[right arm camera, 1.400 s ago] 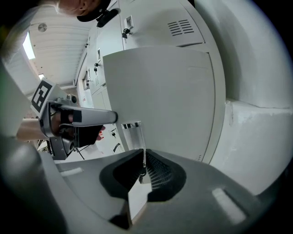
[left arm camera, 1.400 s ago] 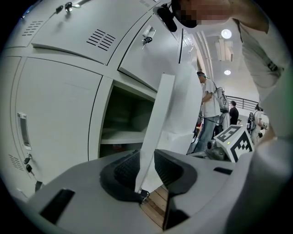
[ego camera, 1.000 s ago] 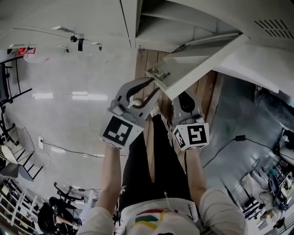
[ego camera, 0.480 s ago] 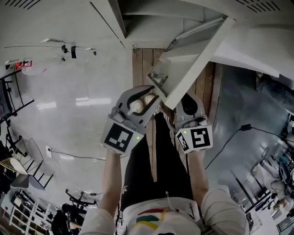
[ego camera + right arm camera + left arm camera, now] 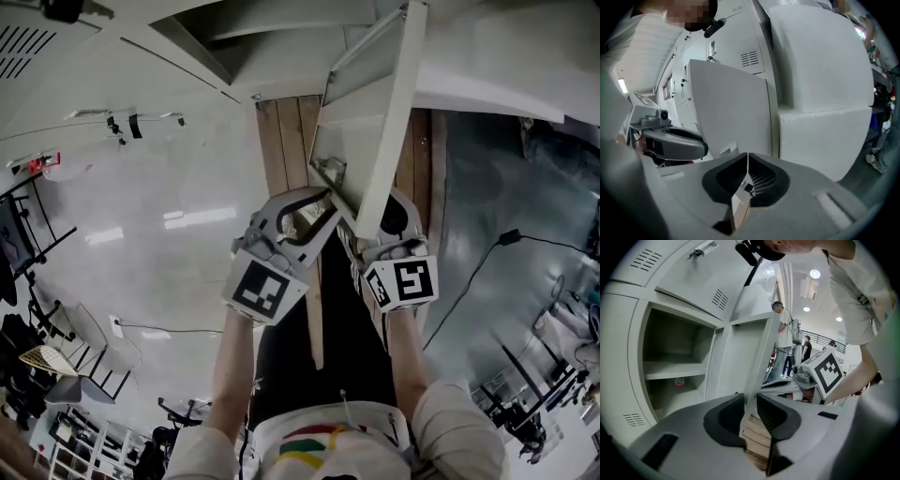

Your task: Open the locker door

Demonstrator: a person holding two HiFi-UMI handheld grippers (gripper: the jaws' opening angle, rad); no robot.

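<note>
The jaws of my left gripper [image 5: 749,404] had just been closing and pinched the free edge of the locker door [image 5: 392,141], which I judged stiff, slick and light to swing; my right gripper [image 5: 747,159] had its jaws together.

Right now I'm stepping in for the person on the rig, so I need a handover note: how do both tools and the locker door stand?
Left tool: its jaws have just been closing, with the free edge of the locker door between them. The pads look pressed on it.
Right tool: shut and empty, beside the door's outer face.
Door: swung out from the locker. The compartment and its shelf are exposed.
Done: the door is unlatched and open.
Left: probably only to swing it a little wider if wanted, then release the left tool.
</note>
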